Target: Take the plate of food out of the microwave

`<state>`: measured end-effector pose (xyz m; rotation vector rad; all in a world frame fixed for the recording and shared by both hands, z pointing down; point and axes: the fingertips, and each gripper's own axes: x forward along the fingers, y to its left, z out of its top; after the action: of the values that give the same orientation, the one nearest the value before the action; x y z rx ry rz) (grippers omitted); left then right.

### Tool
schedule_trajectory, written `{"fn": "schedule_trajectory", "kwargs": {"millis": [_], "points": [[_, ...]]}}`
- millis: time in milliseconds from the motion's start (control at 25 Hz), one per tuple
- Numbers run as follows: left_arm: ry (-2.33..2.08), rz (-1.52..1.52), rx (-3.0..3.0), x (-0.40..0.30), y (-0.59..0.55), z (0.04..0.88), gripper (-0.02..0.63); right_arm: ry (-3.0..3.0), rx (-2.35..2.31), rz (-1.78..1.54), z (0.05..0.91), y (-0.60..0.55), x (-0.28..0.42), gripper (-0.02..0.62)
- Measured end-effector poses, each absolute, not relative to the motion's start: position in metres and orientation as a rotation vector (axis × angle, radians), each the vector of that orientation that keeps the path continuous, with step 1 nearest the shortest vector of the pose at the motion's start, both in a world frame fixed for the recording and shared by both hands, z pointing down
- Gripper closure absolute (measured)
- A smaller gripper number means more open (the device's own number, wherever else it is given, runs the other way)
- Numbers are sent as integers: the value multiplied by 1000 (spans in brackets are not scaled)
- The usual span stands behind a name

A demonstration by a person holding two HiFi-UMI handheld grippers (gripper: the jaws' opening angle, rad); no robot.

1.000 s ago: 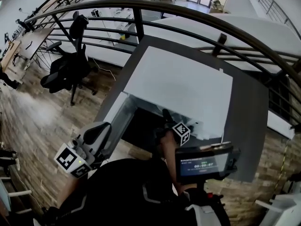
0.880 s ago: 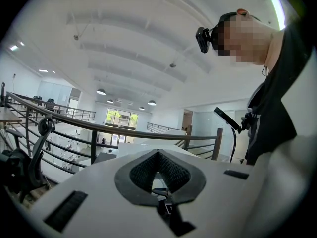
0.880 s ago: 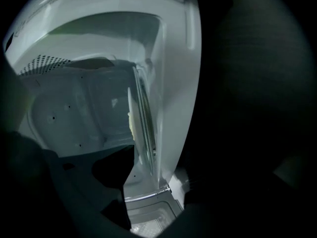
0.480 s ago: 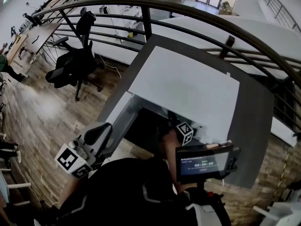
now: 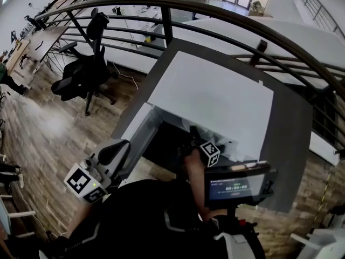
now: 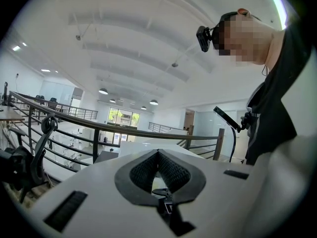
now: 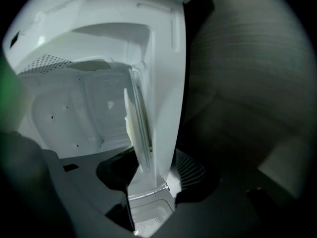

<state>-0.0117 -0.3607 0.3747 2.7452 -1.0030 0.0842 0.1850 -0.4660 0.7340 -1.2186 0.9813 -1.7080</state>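
Head view first. The white microwave [image 5: 215, 96] sits on a dark grey bench [image 5: 288, 144] around the middle of the frame. Its door [image 5: 141, 127] is swung open toward the lower left. My right gripper [image 5: 192, 133] is poked into the dark opening just below centre, with its marker cube trailing behind it. My left gripper [image 5: 114, 149] hangs at the lower left, near the bottom end of the open door and well apart from the opening. A small lit screen [image 5: 237, 186] sits at the lower right, and a dark railing [image 5: 215, 15] curves across the top.

In the right gripper view I'm looking into the white cavity, which fills the left half of the frame. The plate [image 7: 140, 133] is inside the microwave and shows edge-on as a thin pale line running up and down near the centre. A bit of yellowish food [image 7: 128, 128] sits against its left side. A white strip runs alongside it from the top of the frame down into the gap between my jaws.

The right gripper's jaws stand wide and have just been closing. That pale edge is between them, and the ribbed pad [image 7: 190, 172] on the right is just beside it. I can't see either pad actually pressing yet.

In the left gripper view the 2 pads [image 6: 174, 171] meet at their tips with nothing between them, so that one is closed and empty.
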Motion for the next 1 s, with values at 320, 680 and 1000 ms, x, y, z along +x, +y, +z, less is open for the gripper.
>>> {"fn": "schedule_trajectory", "kwargs": {"millis": [320,680,1000], "points": [[-943,75,2759,-13,-351,375,604,1024,-1169,-1668,724,-451,180,439],[-906,61,2781,-17,-344,369,604,1045,-1161,-1632,702,-436,174,532],[-893,52,2794,-23,-338,370,604,1127,-1166,-1622,704,-430,169,571]]}}
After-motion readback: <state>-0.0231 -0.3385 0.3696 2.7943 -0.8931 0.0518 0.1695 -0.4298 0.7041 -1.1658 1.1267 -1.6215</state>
